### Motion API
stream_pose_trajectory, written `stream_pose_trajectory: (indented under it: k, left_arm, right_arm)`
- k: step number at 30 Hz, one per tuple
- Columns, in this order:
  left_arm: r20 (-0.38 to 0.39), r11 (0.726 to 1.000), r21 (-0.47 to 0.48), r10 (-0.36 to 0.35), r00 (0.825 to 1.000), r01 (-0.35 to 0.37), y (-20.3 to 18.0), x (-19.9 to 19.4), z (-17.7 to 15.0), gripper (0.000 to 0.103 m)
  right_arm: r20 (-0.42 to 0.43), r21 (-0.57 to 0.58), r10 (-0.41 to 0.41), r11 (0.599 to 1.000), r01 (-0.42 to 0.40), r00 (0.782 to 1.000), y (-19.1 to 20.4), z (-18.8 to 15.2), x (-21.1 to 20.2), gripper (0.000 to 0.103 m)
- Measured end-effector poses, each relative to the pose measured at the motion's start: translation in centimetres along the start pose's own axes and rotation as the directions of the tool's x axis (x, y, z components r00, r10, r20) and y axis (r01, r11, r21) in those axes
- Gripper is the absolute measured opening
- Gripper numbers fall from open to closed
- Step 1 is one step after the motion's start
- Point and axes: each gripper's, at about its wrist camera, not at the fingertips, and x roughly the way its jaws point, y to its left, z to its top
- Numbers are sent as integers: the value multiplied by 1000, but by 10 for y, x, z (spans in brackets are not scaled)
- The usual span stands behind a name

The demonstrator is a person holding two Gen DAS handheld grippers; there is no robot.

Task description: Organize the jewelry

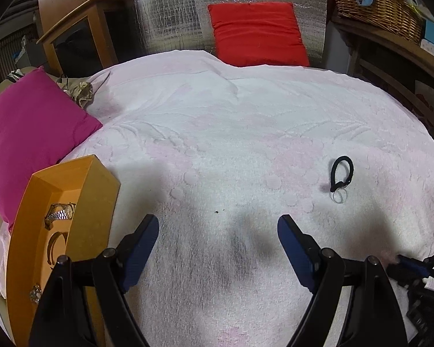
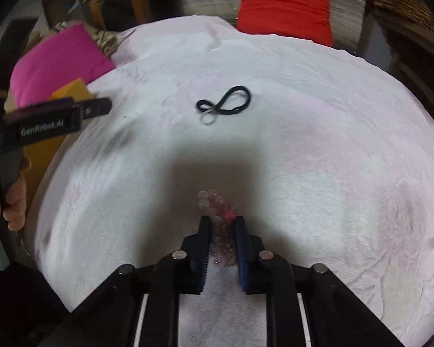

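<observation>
My right gripper (image 2: 221, 221) is shut on a pink bead bracelet (image 2: 214, 205) with a red tassel, just above the white towel (image 2: 332, 144). A black cord with a metal ring (image 2: 225, 104) lies on the towel ahead of it; it also shows in the left wrist view (image 1: 341, 176). My left gripper (image 1: 217, 221) is open and empty over the towel. An orange tray (image 1: 101, 179) at its left holds a silver watch (image 1: 61, 211), a bangle (image 1: 55, 241) and a small brooch (image 1: 35, 293).
A magenta cushion (image 1: 29, 124) lies left of the tray. A red cushion (image 1: 257, 33) leans on a silver sheet at the back. A wicker basket (image 1: 376, 5) sits on a wooden shelf at the right. A wooden cabinet (image 1: 72, 29) stands back left.
</observation>
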Motion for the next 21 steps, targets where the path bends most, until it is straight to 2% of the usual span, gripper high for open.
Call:
stream_pose_trajectory:
  k: [8,13,16,21]
  left_arm:
    - [14,997,-13,-74,997,74,-14,3,5,84]
    - [2,987,-38,-153,988,153,-29,10,14,84]
    - [11,987,-16,-159,987,159,-45,13,21,84]
    - [-10,975,47,-219,976,219,-80,25,33,84]
  right_arm:
    - [42,80,-22,997,19,999,-31,4,-16,10]
    - [60,161,-3,987,-7,998,-54,8,-21,10]
    - [51,198,25,979,-35,998,-65,7,-18,10]
    - [50,241,50,969,-60,998,-80,4,-18,10]
